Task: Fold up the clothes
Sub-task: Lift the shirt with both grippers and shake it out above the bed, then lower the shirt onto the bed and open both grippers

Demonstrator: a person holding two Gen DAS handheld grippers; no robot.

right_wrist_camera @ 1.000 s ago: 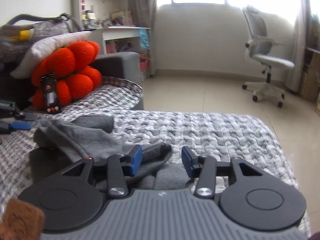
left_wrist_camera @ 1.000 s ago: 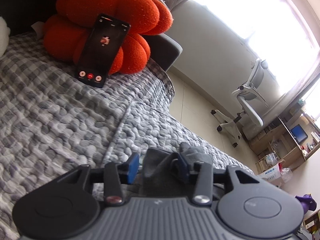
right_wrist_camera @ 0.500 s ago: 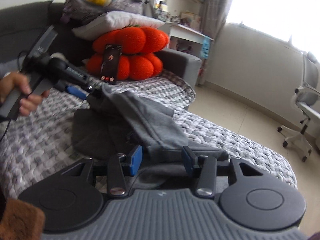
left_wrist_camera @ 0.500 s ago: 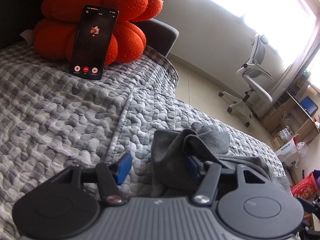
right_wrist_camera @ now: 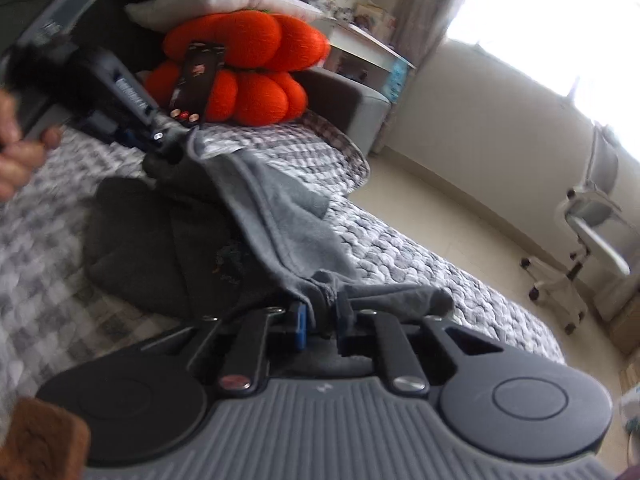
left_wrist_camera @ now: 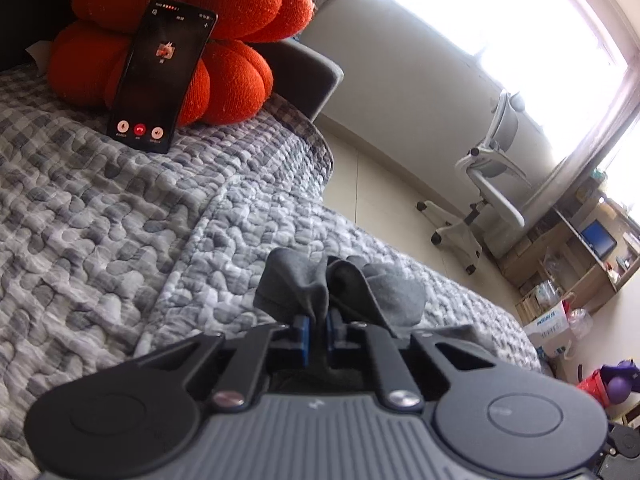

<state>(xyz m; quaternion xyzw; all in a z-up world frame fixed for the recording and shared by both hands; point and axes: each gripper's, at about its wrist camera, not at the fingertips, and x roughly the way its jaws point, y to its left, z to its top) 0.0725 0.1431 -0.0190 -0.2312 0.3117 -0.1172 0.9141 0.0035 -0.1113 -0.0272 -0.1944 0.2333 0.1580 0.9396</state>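
Note:
A grey garment [right_wrist_camera: 276,216] stretches over the quilted bed between my two grippers, with a darker part [right_wrist_camera: 160,248] lying on the quilt below. My left gripper [left_wrist_camera: 316,330] is shut on a bunched grey edge of the garment [left_wrist_camera: 320,280]. In the right wrist view the left gripper [right_wrist_camera: 160,140] shows at the far end of the cloth, held by a person's hand [right_wrist_camera: 16,152]. My right gripper [right_wrist_camera: 320,320] is shut on the near hem of the garment.
A grey checked quilt [left_wrist_camera: 100,216] covers the bed. An orange pumpkin cushion [left_wrist_camera: 224,24] sits at the head with a black phone [left_wrist_camera: 160,76] leaning on it. A white office chair [left_wrist_camera: 488,184] stands on the tiled floor. Shelves and boxes [left_wrist_camera: 568,280] line the far wall.
Both grippers went from open to shut on the grey garment. The cloth has been lifted and pulled taut between them.

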